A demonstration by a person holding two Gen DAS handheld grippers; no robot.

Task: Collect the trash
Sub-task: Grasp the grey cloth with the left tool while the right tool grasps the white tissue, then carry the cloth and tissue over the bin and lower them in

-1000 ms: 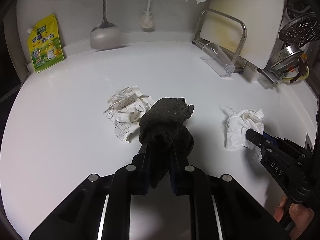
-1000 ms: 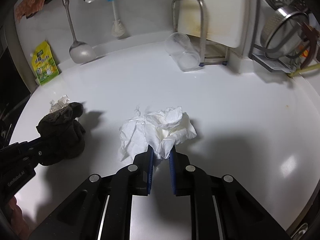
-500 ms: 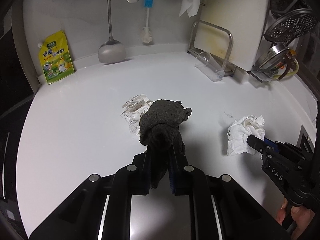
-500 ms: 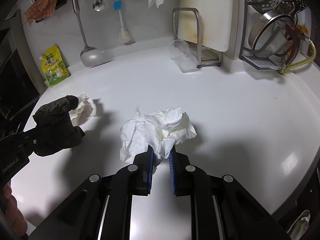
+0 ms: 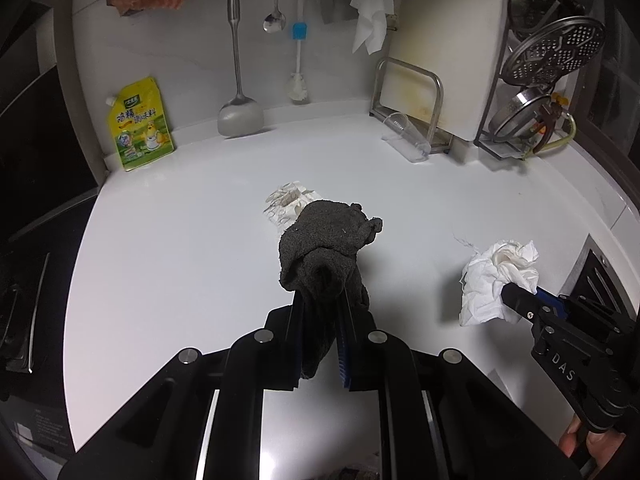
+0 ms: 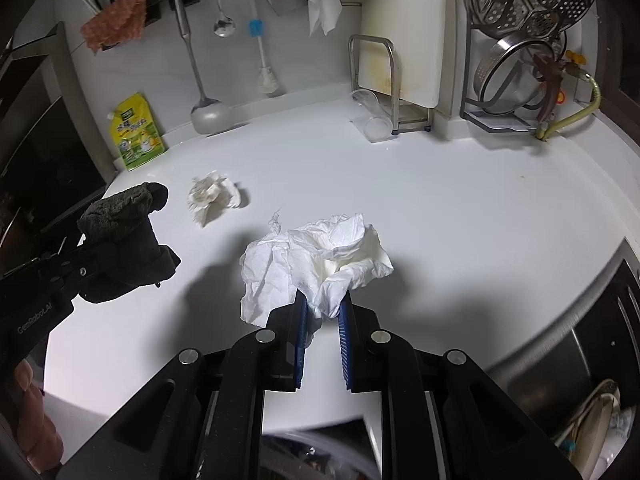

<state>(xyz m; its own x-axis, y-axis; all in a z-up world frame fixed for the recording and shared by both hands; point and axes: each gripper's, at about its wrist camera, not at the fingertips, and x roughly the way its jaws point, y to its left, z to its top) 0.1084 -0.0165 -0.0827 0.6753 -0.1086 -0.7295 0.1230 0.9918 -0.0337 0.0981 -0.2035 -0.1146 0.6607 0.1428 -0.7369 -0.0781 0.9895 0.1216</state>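
Note:
My left gripper (image 5: 320, 304) is shut on a dark grey rag (image 5: 326, 240), held up above the white counter (image 5: 160, 248); the same rag (image 6: 124, 240) shows at the left of the right wrist view. My right gripper (image 6: 323, 304) is shut on a crumpled white paper towel (image 6: 320, 252), also lifted off the counter; this towel (image 5: 496, 276) hangs at the right of the left wrist view. A third piece, a crumpled printed paper (image 5: 286, 204), lies on the counter behind the rag, and appears again (image 6: 212, 196) in the right wrist view.
A yellow-green pouch (image 5: 138, 124) leans on the back wall at the left. A ladle (image 5: 240, 112), spoon and brush hang there. A clear cup (image 5: 404, 136) lies by the cutting-board rack (image 5: 416, 96). A dish rack with steel bowls (image 6: 516, 76) stands right. A dark stovetop (image 5: 24, 280) borders the counter's left.
Both grippers have pulled back and risen with their loads; the counter and the printed paper look smaller and farther, and more of the wall and counter edge has come into view.

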